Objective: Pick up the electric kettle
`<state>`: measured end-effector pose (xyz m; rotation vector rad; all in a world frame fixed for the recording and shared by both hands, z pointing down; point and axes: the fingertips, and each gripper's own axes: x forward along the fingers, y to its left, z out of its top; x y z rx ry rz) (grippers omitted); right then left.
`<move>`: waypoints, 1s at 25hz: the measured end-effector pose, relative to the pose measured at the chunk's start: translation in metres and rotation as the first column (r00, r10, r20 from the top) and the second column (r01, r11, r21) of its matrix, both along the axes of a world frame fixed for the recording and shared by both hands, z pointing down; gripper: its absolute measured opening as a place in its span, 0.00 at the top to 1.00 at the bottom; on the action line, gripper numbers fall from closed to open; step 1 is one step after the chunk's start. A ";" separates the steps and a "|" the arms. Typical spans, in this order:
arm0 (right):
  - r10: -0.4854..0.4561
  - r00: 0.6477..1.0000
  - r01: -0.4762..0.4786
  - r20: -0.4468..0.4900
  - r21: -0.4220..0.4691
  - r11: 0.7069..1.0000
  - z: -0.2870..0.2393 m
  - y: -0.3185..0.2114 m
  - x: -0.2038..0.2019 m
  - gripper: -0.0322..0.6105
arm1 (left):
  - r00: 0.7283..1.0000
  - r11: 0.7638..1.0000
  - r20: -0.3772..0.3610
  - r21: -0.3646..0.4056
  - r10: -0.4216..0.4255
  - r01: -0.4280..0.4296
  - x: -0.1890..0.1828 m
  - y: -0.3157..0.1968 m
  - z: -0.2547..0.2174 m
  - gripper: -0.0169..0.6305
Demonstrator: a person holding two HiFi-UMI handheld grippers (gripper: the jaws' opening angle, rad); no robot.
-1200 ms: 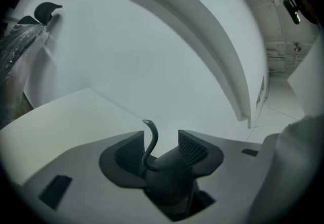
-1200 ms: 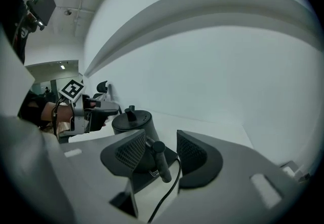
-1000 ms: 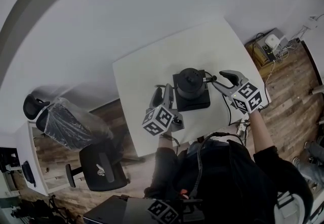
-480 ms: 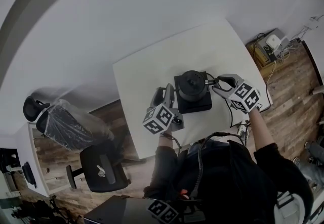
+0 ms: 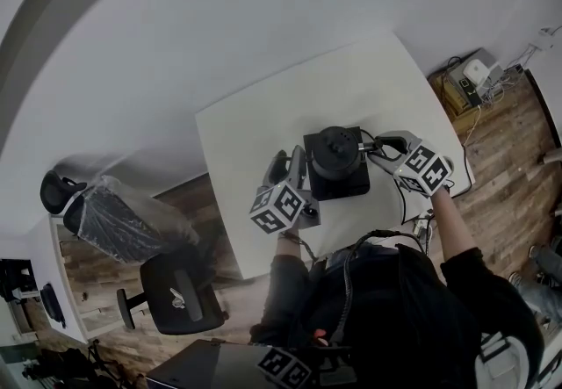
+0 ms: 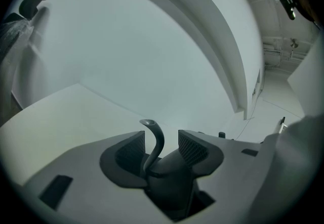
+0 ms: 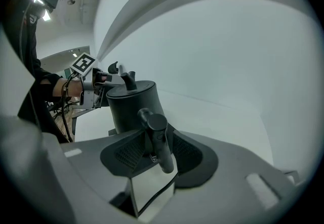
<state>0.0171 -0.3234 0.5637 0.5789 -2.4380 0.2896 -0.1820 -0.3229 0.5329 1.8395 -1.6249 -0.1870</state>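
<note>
Right, the dark electric kettle (image 5: 334, 150) with its round lid sits on a black square base (image 5: 347, 186), toward the near edge of the white square table (image 5: 263, 124), roughly midway between that edge's two corners. The right gripper (image 5: 376, 145) is at the kettle's right side, and in the right gripper view its two jaws are pressed in on the upright dark handle (image 7: 158, 139), a ribbed pad against each side of it, with the kettle's body rising just beyond. Over on the other side, the left gripper (image 5: 287, 164) is tight against the kettle's left flank. In the left gripper view the thin curved spout (image 6: 154, 137) stands between its jaws. The slim neck leans close to the left pad, while the thicker dark root of the spout fills the gap from pad to pad, so that gripper is pinching the spout low down.
</note>
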 end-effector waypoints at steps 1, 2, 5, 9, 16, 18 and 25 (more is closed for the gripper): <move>-0.005 1.000 0.005 0.001 -0.005 1.000 0.001 0.000 -0.001 0.70 | 1.000 1.000 0.003 -0.002 0.000 0.000 0.000 -0.001 0.000 0.67; -0.009 1.000 0.009 0.001 -0.009 1.000 0.002 0.000 -0.002 0.70 | 1.000 1.000 0.004 -0.003 0.000 0.000 0.000 -0.001 0.001 0.67; -0.016 1.000 0.016 -0.004 -0.007 1.000 0.003 -0.001 -0.001 0.75 | 1.000 1.000 0.001 -0.003 0.004 -0.004 0.003 -0.003 0.001 0.67; -0.023 1.000 0.023 -0.011 0.003 1.000 0.004 0.000 -0.002 0.76 | 1.000 1.000 0.001 0.002 0.008 -0.008 0.002 -0.004 0.002 0.67; -0.039 0.999 0.040 -0.031 0.025 0.999 0.004 0.000 -0.001 0.77 | 0.998 0.998 0.036 -0.008 -0.060 0.060 -0.005 -0.004 0.003 0.90; -0.043 0.998 0.045 -0.041 0.033 0.998 0.003 0.001 0.000 0.77 | 0.998 0.998 0.041 -0.006 -0.056 0.056 -0.004 -0.004 0.002 0.90; -0.041 0.997 0.045 -0.059 0.057 0.997 0.004 0.002 -0.002 0.78 | 0.996 0.999 0.076 -0.008 -0.045 0.046 -0.005 -0.003 0.002 0.91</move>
